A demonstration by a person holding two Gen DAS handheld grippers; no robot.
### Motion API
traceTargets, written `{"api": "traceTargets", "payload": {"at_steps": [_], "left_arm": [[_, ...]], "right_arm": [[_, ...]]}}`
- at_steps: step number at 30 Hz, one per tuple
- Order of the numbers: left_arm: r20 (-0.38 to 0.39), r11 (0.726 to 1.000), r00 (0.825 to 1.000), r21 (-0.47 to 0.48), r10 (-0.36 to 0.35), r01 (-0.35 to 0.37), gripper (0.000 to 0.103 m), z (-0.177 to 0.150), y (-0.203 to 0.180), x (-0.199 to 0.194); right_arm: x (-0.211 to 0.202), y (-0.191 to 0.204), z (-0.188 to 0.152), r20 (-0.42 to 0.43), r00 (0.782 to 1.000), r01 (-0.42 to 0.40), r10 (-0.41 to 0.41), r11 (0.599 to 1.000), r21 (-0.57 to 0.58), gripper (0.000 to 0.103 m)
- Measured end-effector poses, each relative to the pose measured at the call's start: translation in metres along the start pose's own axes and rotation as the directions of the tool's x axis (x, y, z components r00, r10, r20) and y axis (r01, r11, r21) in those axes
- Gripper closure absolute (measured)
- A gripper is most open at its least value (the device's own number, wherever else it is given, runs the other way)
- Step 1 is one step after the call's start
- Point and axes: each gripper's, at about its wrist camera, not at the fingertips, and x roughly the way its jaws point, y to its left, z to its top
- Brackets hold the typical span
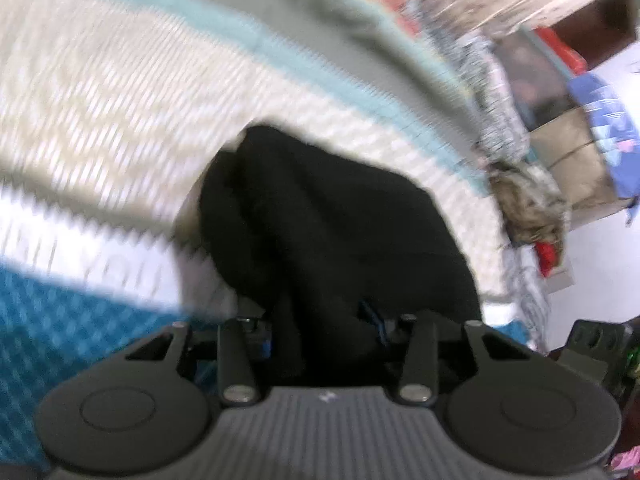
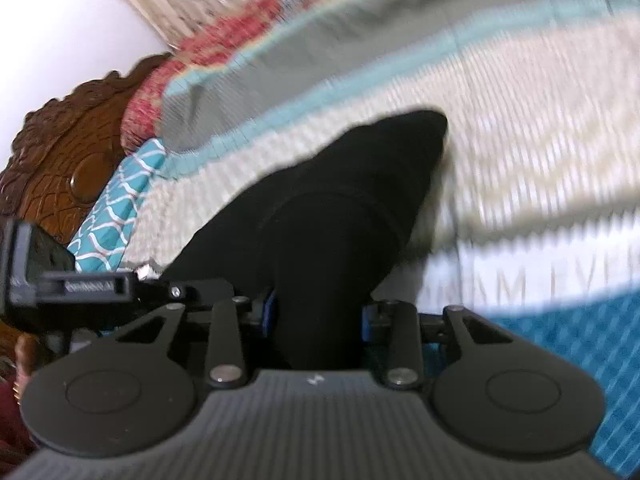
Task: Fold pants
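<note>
**Black pants held by both grippers over the bed**

The pants are a plain black garment, bunched and hanging in soft folds, with no waistband or hem clearly told apart in either view. They are lifted above a striped bedspread of cream, pale teal and deep blue bands, and the far end of the cloth droops toward it; whether that end touches the cover cannot be told through the blur.

The left gripper has its jaws closed on a thick fold of the black fabric, which fills the gap between the fingers. The right gripper is likewise clamped on the pants, cloth wedged between its blue-padded fingers.

Judging by the heavy motion blur, the step in hand looks like carrying or swinging the garment to lay it out or bring one part over another. The next move would call for lowering the cloth flat onto the bedspread with both edges kept level, so the fold lands without creases.

Beyond the bed stand a carved wooden headboard, a red patterned pillow and a cluttered shelf.
</note>
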Motion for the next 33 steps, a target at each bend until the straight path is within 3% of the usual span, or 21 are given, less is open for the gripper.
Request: {"api": "traceTargets", "payload": {"at_steps": [5, 10, 13, 17, 19, 20, 22, 25, 28, 31, 33], "left_arm": [[0.145, 0.986, 0.989, 0.162, -0.002, -0.021, 0.064, 0.050, -0.040, -0.010], [0.228, 0.971, 0.974, 0.229, 0.012, -0.066, 0.064, 0.123, -0.061, 0.023], [0.238, 0.966, 0.968, 0.218, 0.084, -0.137, 0.064, 0.163, -0.057, 0.073], [0.198, 0.946, 0.954, 0.193, 0.224, -0.262, 0.064, 0.189, -0.044, 0.149], [0.148, 0.924, 0.940, 0.189, 0.307, -0.331, 0.063, 0.192, -0.033, 0.186], [0.114, 0.907, 0.924, 0.183, 0.364, -0.380, 0.050, 0.192, -0.026, 0.205], [0.145, 0.889, 0.904, 0.175, 0.402, -0.424, 0.036, 0.184, -0.021, 0.216], [0.149, 0.876, 0.896, 0.194, 0.419, -0.442, 0.036, 0.183, -0.028, 0.214], [0.152, 0.865, 0.888, 0.205, 0.434, -0.458, 0.036, 0.183, -0.039, 0.203], [0.202, 0.826, 0.853, 0.222, 0.481, -0.518, 0.036, 0.171, -0.053, 0.179], [0.236, 0.817, 0.844, 0.226, 0.482, -0.530, 0.036, 0.159, -0.059, 0.160]], "right_arm": [[-0.010, 0.025, 0.041, 0.177, 0.984, 0.034, -0.002, 0.983, -0.179, 0.064], [0.018, 0.006, 0.116, 0.276, 0.961, 0.079, -0.003, 0.961, -0.264, 0.064], [0.054, -0.023, 0.156, 0.276, 0.961, 0.108, -0.035, 0.962, -0.252, 0.064], [0.115, -0.065, 0.188, 0.208, 0.971, 0.159, -0.120, 0.970, -0.184, 0.064], [0.147, -0.086, 0.192, 0.138, 0.975, 0.192, -0.175, 0.973, -0.126, 0.064], [0.163, -0.096, 0.191, 0.094, 0.973, 0.221, -0.212, 0.970, -0.097, 0.063], [0.178, -0.111, 0.186, 0.068, 0.961, 0.270, -0.267, 0.962, -0.036, 0.052], [0.173, -0.117, 0.187, 0.056, 0.966, 0.253, -0.254, 0.967, 0.027, 0.049], [0.160, -0.107, 0.184, 0.063, 0.958, 0.278, -0.278, 0.960, 0.011, 0.042], [0.138, -0.090, 0.171, 0.103, 0.943, 0.321, -0.317, 0.947, -0.023, 0.041], [0.124, -0.083, 0.159, 0.124, 0.934, 0.344, -0.336, 0.937, -0.050, 0.037]]}}
